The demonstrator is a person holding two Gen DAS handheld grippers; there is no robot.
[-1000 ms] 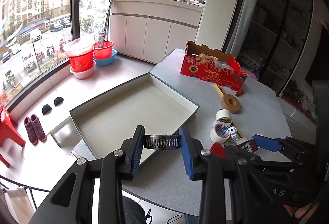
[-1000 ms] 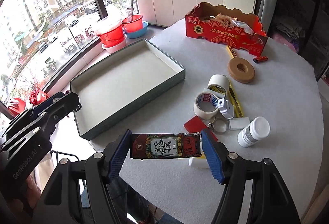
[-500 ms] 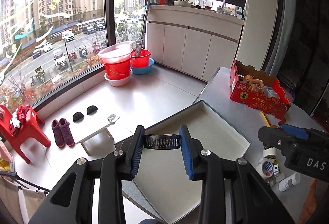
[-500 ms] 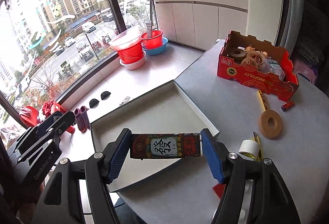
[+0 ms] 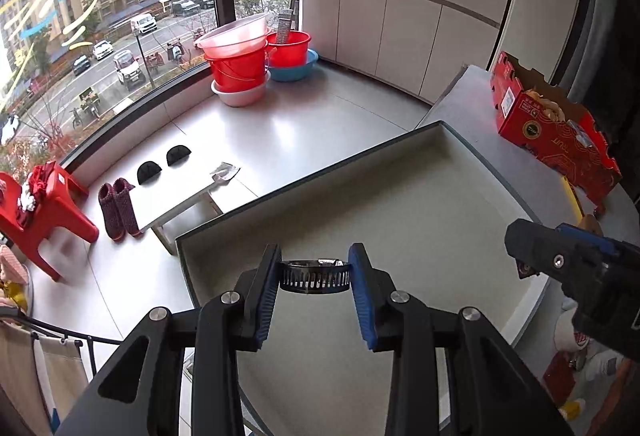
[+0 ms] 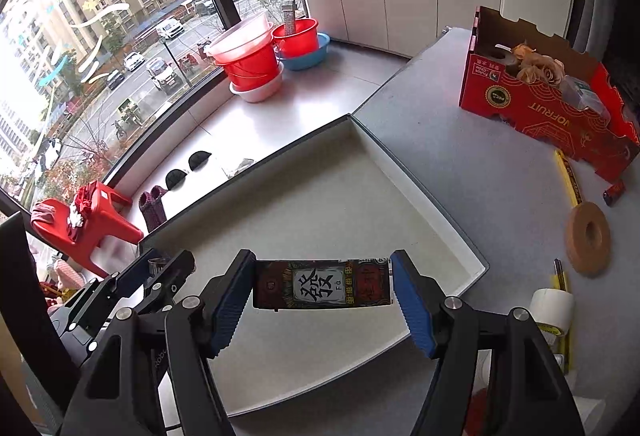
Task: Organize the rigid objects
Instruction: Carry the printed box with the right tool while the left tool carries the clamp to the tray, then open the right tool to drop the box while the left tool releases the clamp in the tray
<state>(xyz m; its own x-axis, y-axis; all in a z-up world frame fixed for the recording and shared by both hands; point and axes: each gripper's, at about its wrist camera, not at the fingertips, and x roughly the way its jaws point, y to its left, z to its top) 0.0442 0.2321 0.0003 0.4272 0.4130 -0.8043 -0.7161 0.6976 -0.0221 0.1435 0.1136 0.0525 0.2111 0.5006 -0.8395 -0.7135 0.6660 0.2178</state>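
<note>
Two grips hang over the shallow grey-rimmed white tray [image 6: 436, 232], ready for dropping: left gripper [image 5: 315, 278] pinches a slotted metal hose clamp [image 5: 315, 277] between its fingertips, right gripper [image 6: 322, 286] clamps a dark printed rectangular box [image 6: 322, 284] endwise.

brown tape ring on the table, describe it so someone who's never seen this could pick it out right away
Start at the big shallow grey tray on the grey table and look right, short of the red cardboard box. The brown tape ring lies flat beside a yellow ruler. Unlike the white tape roll nearer the camera, it is tan, wide and flat like a doughnut.
</note>
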